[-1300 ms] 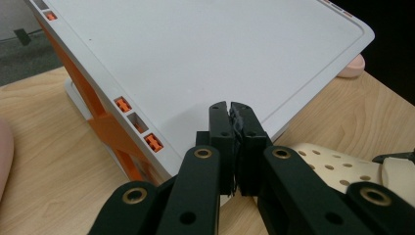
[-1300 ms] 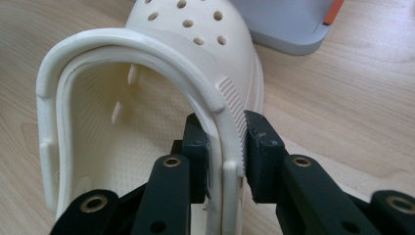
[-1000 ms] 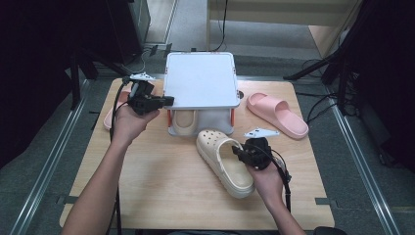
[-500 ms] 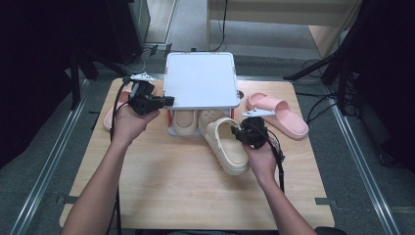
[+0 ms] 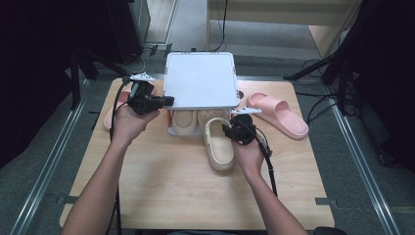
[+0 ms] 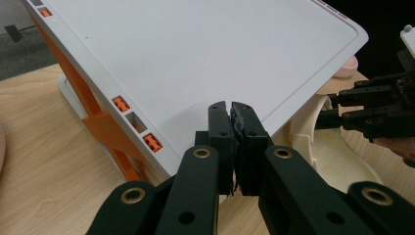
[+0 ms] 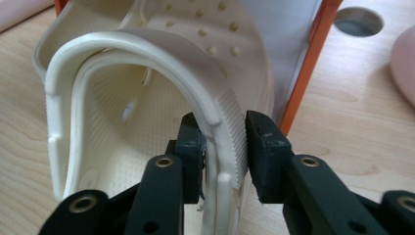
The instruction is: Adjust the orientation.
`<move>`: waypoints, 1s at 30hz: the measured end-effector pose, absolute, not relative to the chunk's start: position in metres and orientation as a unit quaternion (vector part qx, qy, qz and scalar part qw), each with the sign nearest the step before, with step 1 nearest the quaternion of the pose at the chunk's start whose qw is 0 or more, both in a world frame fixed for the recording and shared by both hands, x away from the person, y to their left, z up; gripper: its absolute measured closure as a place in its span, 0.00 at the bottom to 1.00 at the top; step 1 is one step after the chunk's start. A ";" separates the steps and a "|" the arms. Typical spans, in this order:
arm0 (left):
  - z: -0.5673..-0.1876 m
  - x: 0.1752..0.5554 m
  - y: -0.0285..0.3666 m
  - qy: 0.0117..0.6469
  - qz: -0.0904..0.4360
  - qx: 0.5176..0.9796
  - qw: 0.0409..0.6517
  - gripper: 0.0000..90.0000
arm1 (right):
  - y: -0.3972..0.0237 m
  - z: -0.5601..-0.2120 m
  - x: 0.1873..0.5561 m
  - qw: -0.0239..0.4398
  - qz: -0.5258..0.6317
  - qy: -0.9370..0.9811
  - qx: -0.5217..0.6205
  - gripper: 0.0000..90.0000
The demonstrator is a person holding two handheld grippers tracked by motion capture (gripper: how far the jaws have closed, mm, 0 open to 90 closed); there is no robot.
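Wooden table [image 5: 161, 186] fills the middle of the high view, its near edge cut off at the bottom. On its far half stands the white rack [image 5: 200, 81], flat top tilted to the camera, hiding most of what sits beneath; orange side struts show in the left gripper view. Right of it lies a pink slide [image 5: 278, 113], whole and in plain sight. A second pink slide [image 5: 111, 117] pokes out at the left edge, mostly hidden behind the left hand. Under the rack, one cream clog [image 5: 184, 122] shows just its heel end. The other clog [image 5: 218, 143] is half in, toe under the shelf, heel out on the table beside its mate. Right gripper [image 5: 234, 131] is on that clog's heel strap: in the right gripper view the ribbed strap sits between the pads, the left pad against it, a sliver of gap at the right one, jaws having just been opening. Left gripper [image 5: 166, 101], at the rack's left front corner, has its jaws pressed together, nothing between them; whether the tips touch the shelf edge is hard to tell.
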State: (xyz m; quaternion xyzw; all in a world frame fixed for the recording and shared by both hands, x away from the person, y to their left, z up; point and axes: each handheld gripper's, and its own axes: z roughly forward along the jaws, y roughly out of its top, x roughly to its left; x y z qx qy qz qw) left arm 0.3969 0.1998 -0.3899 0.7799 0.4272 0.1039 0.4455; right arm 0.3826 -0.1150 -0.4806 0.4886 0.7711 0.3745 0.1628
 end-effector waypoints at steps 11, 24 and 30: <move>-0.390 0.397 0.199 0.427 0.107 0.780 0.445 0.97 | -0.135 -0.474 0.370 0.112 0.427 0.760 0.477 0.59; -0.390 0.397 0.200 0.426 0.107 0.780 0.445 0.98 | -0.157 -0.469 0.323 0.101 0.432 0.790 0.424 0.79; -0.390 0.397 0.200 0.426 0.110 0.781 0.443 0.98 | -0.157 -0.480 0.295 0.100 0.444 0.787 0.416 0.98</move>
